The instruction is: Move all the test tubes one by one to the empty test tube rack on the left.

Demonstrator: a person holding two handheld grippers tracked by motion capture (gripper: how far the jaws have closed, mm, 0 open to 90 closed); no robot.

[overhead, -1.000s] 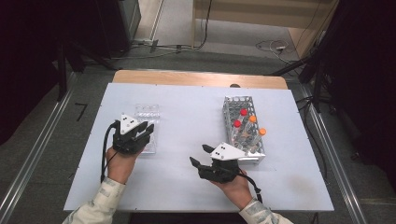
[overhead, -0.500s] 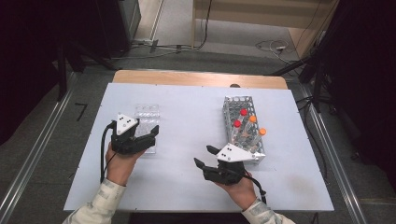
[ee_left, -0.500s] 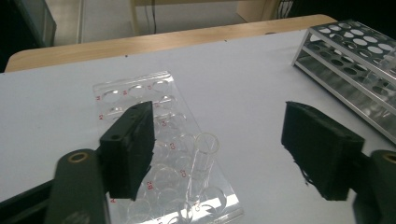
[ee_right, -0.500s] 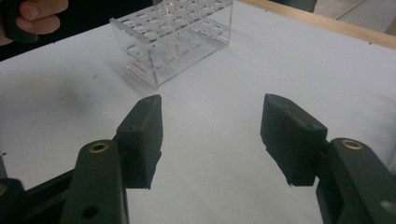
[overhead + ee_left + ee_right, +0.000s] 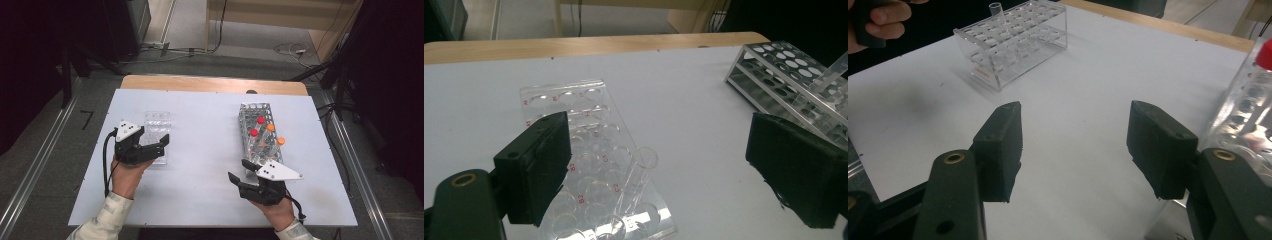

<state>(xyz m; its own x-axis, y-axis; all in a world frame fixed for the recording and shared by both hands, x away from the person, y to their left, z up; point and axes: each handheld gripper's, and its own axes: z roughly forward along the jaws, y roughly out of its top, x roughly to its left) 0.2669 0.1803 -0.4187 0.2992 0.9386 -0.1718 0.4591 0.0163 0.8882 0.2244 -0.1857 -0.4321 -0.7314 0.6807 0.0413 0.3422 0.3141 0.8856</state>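
Now the left gripper (image 5: pixel 664 165) has just spread its fingers, releasing 1 clear glass tube (image 5: pixel 636 182) into the transparent plastic rack (image 5: pixel 589 125) between them; right gripper (image 5: pixel 1075 150) released, empty.

Clear rack (image 5: pixel 157 131), red and orange caps (image 5: pixel 261 120)

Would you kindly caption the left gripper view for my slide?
Open left claw above a clear tube standing tilted in the clear rack.

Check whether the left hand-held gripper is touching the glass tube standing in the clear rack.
Apart. In the left gripper view, the left hand-held gripper has just opened; the glass tube stands free in the clear rack, with gaps on both sides.
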